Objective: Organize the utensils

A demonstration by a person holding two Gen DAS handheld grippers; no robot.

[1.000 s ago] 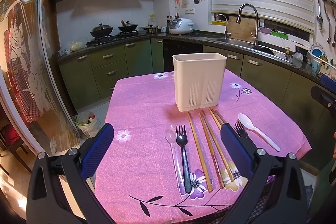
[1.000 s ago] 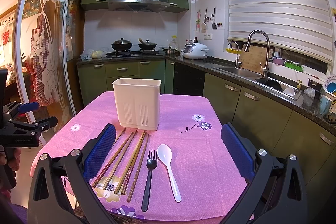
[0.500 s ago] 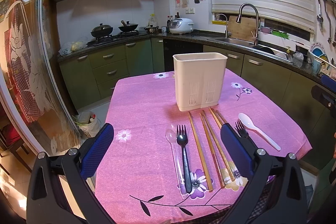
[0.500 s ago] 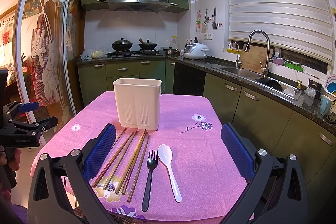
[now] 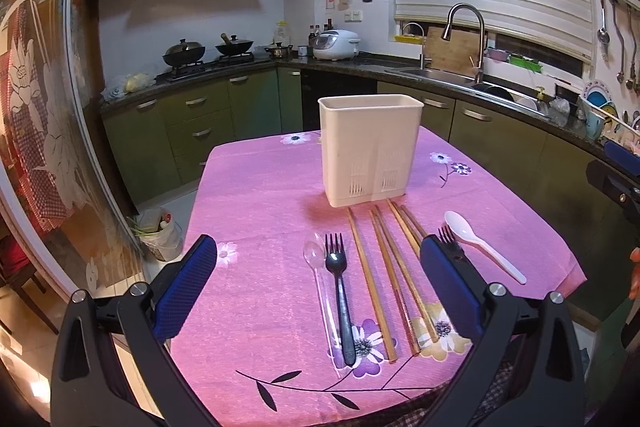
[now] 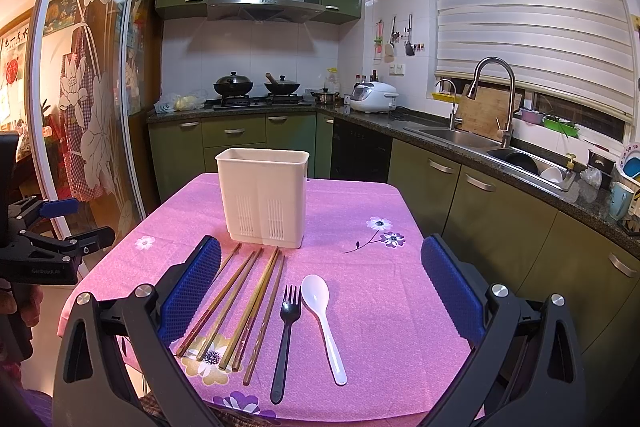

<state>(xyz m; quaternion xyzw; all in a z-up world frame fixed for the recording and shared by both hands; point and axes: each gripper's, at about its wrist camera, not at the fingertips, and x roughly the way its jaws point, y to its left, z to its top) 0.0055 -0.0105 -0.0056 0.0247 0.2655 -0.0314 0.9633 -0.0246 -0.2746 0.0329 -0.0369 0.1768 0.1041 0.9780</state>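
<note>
A cream utensil holder [image 5: 370, 149] [image 6: 264, 197] stands upright mid-table. In front of it lie several wooden chopsticks [image 5: 394, 279] [image 6: 240, 301]. A clear spoon [image 5: 318, 275] and a black fork [image 5: 339, 301] lie to their left in the left wrist view. A second black fork [image 6: 285, 339] and a white spoon [image 6: 322, 319] lie to their right; the white spoon also shows in the left wrist view [image 5: 482, 247]. My left gripper [image 5: 318, 287] is open above the near table edge. My right gripper [image 6: 320, 291] is open and empty above the fork and white spoon.
A pink flowered cloth [image 5: 256, 211] [image 6: 380, 291] covers the table. Green cabinets [image 6: 480, 195], a sink [image 6: 460, 137] and a stove with pots [image 6: 256, 89] run along the back and right. A bin bag [image 5: 158, 235] sits on the floor at left.
</note>
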